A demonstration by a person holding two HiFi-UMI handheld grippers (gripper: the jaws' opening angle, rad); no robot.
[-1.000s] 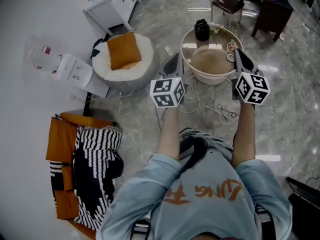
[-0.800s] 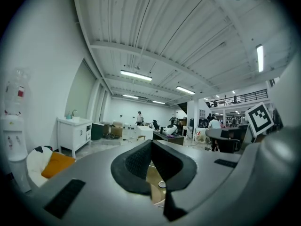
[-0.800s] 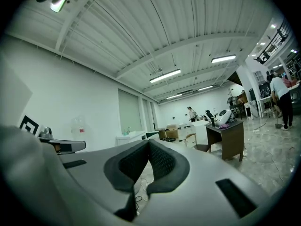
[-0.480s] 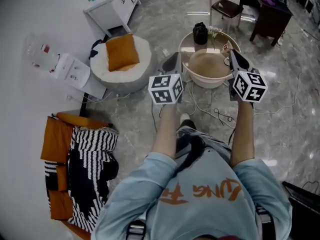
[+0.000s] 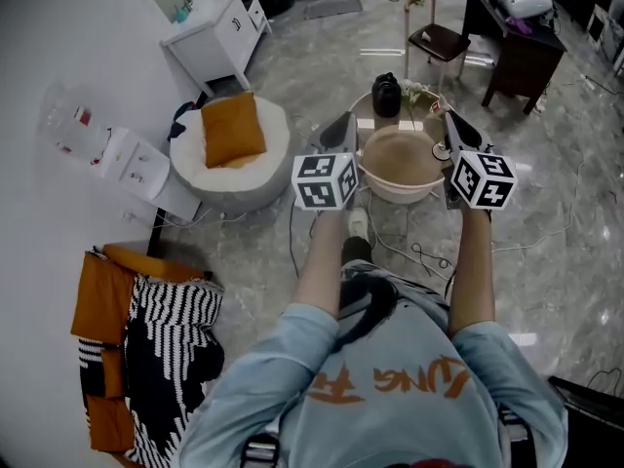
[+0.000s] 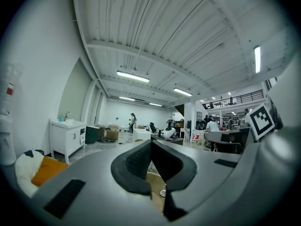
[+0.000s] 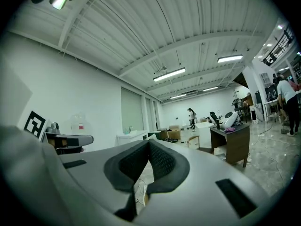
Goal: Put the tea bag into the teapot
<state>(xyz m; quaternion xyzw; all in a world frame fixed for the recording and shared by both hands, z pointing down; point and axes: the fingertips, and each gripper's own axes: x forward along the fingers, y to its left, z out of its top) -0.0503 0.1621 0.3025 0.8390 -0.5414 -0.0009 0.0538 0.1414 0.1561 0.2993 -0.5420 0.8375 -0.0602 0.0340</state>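
Note:
In the head view a black teapot [image 5: 387, 67] stands at the far side of a small round glass table [image 5: 362, 106]. A wide tan bowl [image 5: 401, 156] with a pale rim fills the table's near half. I cannot make out a tea bag for certain. My left gripper [image 5: 340, 123] is held up over the table's left edge, my right gripper [image 5: 449, 118] over its right edge. Both point forward across the room. In the left gripper view [image 6: 150, 148] and the right gripper view [image 7: 149, 148] the dark pads meet with nothing between them.
A round white seat with an orange cushion [image 5: 232, 130] stands left of the table, and a white cabinet [image 5: 215, 19] behind it. A dark desk [image 5: 514, 29] and a chair [image 5: 438, 38] are at the back right. Cables [image 5: 421, 254] trail on the marble floor. Striped cloth [image 5: 164, 354] lies at the lower left.
The view has shifted forward: the table, seat and cabinet sit lower and nearer in the frame. Both grippers have stayed shut, held at about the same height.

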